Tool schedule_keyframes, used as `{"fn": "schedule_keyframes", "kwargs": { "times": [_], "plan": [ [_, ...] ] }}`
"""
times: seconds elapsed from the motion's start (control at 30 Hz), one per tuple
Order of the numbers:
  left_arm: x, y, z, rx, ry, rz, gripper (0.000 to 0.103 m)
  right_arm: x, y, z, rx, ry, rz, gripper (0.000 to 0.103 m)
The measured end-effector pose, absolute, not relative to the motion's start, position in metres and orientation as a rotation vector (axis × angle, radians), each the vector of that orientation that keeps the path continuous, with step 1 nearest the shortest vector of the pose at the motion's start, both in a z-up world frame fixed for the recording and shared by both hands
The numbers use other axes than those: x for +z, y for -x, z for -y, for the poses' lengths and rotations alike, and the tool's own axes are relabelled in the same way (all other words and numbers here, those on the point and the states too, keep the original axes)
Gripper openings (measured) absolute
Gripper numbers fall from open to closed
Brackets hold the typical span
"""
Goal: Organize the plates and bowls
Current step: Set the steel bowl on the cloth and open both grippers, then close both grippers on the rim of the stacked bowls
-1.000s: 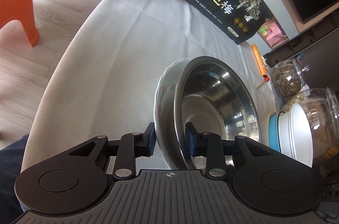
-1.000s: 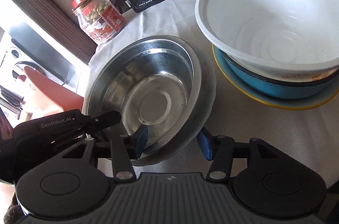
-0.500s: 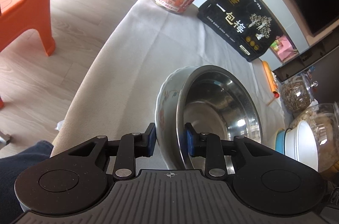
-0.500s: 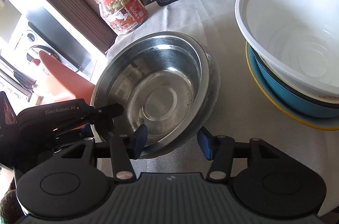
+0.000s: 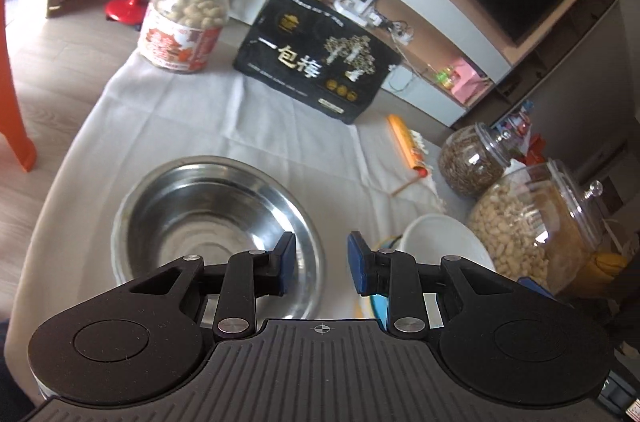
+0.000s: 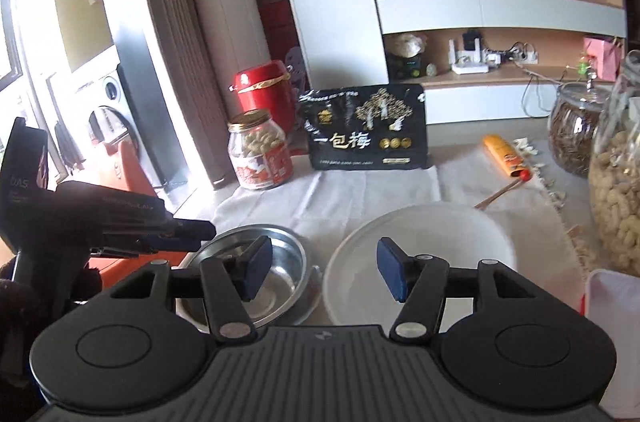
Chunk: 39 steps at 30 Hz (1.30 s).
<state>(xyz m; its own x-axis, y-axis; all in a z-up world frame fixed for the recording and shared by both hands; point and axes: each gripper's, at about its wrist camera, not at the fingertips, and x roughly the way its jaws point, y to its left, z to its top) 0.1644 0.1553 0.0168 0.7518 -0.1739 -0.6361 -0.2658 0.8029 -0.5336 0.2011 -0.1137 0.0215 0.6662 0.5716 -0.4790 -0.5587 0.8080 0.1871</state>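
The steel bowl (image 5: 216, 222) now sits free on the counter (image 5: 200, 118), beside the white bowl (image 6: 424, 254) on its stack. The left claw (image 5: 321, 262), which pinched its rim a moment ago, is off it and holds nothing; the right claw (image 6: 324, 272) has just opened wider, also empty. Nesting it into the stack seems the step left.

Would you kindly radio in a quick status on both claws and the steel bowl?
Left claw open, empty. Right claw open, empty, jaws just widened. Steel bowl on the tablecloth, beside the white bowl. Nothing in the way.
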Motion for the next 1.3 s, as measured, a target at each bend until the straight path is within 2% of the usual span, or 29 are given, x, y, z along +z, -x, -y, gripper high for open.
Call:
{"fn": "schedule_keyframes", "kwargs": {
  "times": [0.17, 0.33, 0.37, 0.5, 0.57, 0.73, 1.07, 1.3],
  "plan": [
    [0.006, -0.194, -0.101, -0.018, 0.581, -0.811, 0.031, 0.0, -0.229, 0.16, 0.486, -0.075, -0.592, 0.061],
    [-0.008, -0.213, -0.077, 0.001, 0.523, -0.891, 0.031, -0.032, -0.251, 0.164, 0.469, -0.09, -0.678, 0.061],
    [-0.01, -0.216, -0.076, 0.012, 0.514, -0.902, 0.031, -0.037, -0.254, 0.163, 0.47, -0.083, -0.696, 0.061],
    [-0.015, -0.224, -0.074, 0.034, 0.503, -0.927, 0.042, -0.052, -0.267, 0.163, 0.463, -0.074, -0.741, 0.06],
    [-0.019, -0.23, -0.074, 0.035, 0.509, -0.942, 0.044, -0.055, -0.274, 0.166, 0.457, -0.087, -0.76, 0.06],
    [-0.034, -0.245, -0.072, 0.02, 0.551, -1.007, 0.041, -0.069, -0.292, 0.17, 0.525, -0.181, -0.877, 0.06],
    [-0.051, -0.247, -0.063, -0.01, 0.587, -1.042, 0.05, -0.107, -0.312, 0.141, 0.66, -0.312, -1.169, 0.061],
    [-0.048, -0.239, -0.062, -0.026, 0.559, -1.069, 0.05, -0.102, -0.298, 0.131, 0.603, -0.299, -1.188, 0.062]
  ]
}}
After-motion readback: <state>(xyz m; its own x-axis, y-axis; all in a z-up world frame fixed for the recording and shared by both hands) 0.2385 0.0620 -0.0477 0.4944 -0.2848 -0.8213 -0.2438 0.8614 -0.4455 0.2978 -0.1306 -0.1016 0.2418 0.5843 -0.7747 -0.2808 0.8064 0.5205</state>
